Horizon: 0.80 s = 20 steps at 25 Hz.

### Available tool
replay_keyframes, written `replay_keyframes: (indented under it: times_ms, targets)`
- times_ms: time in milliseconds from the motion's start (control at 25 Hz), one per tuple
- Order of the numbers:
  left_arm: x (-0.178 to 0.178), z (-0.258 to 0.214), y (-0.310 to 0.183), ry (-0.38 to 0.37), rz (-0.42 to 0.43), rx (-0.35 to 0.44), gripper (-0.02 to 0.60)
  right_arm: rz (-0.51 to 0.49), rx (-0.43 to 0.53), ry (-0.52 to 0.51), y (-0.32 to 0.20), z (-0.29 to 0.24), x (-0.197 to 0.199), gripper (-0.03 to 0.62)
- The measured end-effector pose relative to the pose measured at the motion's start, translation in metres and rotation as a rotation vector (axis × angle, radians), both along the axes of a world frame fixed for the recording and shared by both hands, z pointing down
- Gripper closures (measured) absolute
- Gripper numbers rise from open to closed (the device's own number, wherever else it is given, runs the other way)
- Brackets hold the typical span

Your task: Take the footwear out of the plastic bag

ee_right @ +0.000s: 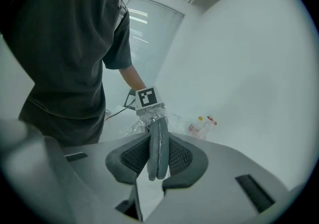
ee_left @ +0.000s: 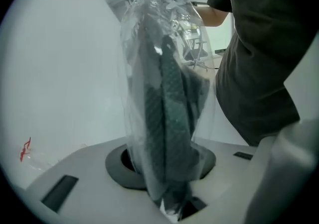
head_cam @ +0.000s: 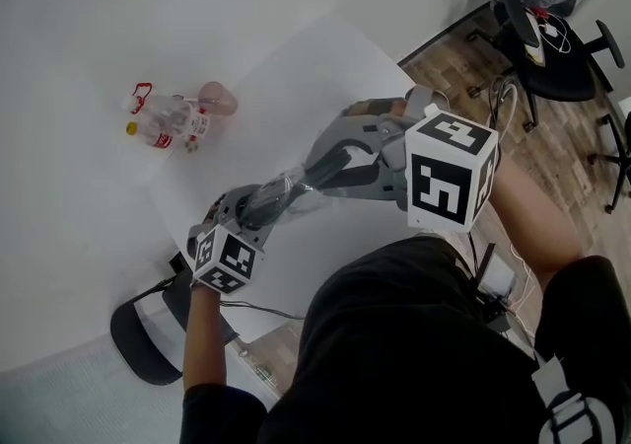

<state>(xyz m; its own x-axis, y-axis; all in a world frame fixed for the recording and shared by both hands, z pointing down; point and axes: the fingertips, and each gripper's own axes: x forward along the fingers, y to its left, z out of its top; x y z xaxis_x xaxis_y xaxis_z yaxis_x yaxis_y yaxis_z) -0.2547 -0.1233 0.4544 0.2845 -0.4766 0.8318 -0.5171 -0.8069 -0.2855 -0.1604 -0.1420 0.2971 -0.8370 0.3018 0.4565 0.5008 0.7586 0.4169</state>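
Note:
A pair of grey footwear [head_cam: 330, 161] hangs stretched between my two grippers above the white table [head_cam: 296, 67], its lower end still inside a clear plastic bag [head_cam: 281, 190]. My left gripper [head_cam: 254, 207] at the lower left is shut on the bag's end; in the left gripper view the bag [ee_left: 164, 44] with the dark footwear [ee_left: 172, 118] inside rises straight out of the left gripper [ee_left: 172, 180]. My right gripper [head_cam: 373, 151] is shut on the bare end of the footwear [ee_right: 158, 143]; the two soles stand on edge between the right gripper's [ee_right: 158, 157] pads.
Plastic bottles [head_cam: 168, 121] with red and yellow caps lie at the table's far left, also seen as bottles [ee_right: 202, 126] behind the bag. Black office chairs [head_cam: 552, 47] stand on the wooden floor at the upper right. A grey chair [head_cam: 143, 333] sits by the table's near left edge.

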Motion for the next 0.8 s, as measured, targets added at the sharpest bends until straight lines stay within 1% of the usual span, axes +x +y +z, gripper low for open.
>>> replay_keyframes:
  times_ms: [120,240,360,560,800]
  targets:
    - [0.002,-0.002,0.002,0.01,-0.023,-0.001,0.443,0.029,-0.018,-0.007,-0.002,-0.001,-0.003,0.505]
    - [0.003,-0.003,0.003,-0.006,-0.022,0.007,0.443,0.052,-0.014,0.022,-0.004,0.004,-0.005,0.5]
    - [0.001,0.0,0.005,-0.018,-0.014,0.011,0.443,0.033,0.013,0.048,-0.001,0.012,-0.006,0.503]
    - [0.0,0.003,0.007,-0.016,-0.021,0.02,0.443,0.005,0.008,0.057,0.002,0.014,-0.005,0.513]
    - [-0.004,0.01,0.009,-0.018,-0.048,0.015,0.443,0.012,0.009,0.05,0.0,0.017,-0.003,0.513]
